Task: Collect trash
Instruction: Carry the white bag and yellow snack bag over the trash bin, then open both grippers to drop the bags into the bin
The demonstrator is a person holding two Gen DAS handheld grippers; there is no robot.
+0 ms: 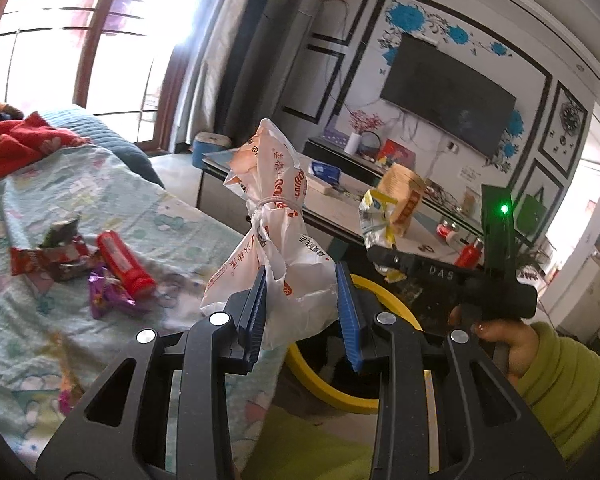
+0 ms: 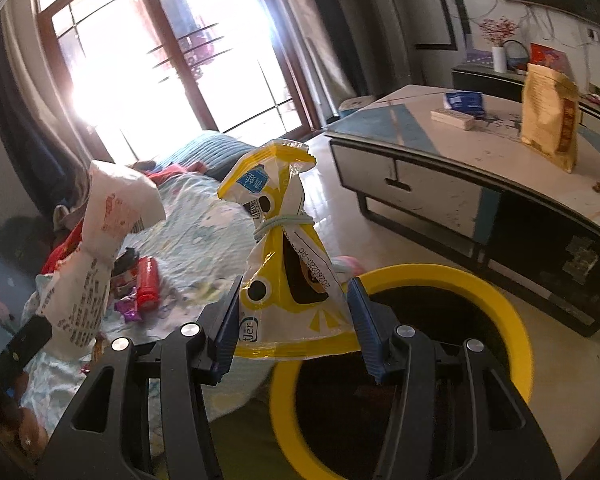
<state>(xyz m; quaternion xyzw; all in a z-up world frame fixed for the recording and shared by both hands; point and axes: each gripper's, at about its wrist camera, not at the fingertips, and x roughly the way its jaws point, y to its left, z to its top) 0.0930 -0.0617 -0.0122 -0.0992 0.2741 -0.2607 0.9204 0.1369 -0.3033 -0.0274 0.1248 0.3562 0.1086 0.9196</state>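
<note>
My left gripper (image 1: 302, 304) is shut on a white and orange plastic wrapper (image 1: 274, 236) tied at its neck, held upright beside the bed. My right gripper (image 2: 294, 328) is shut on a yellow and white snack bag (image 2: 288, 272), also tied at the neck, held over the near rim of a yellow-rimmed black bin (image 2: 512, 308). The bin rim (image 1: 384, 304) shows behind my left fingers. The white wrapper also shows at the left of the right wrist view (image 2: 100, 248). The yellow bag and the right gripper show in the left wrist view (image 1: 380, 216).
A red tube (image 1: 124, 262), red and dark wrappers (image 1: 52, 258) and a purple wrapper (image 1: 108, 296) lie on the patterned bed cover (image 1: 100, 208). A low coffee table (image 2: 460, 148) with a brown bag (image 2: 550, 120) stands beyond the bin. A TV (image 1: 448, 96) hangs on the far wall.
</note>
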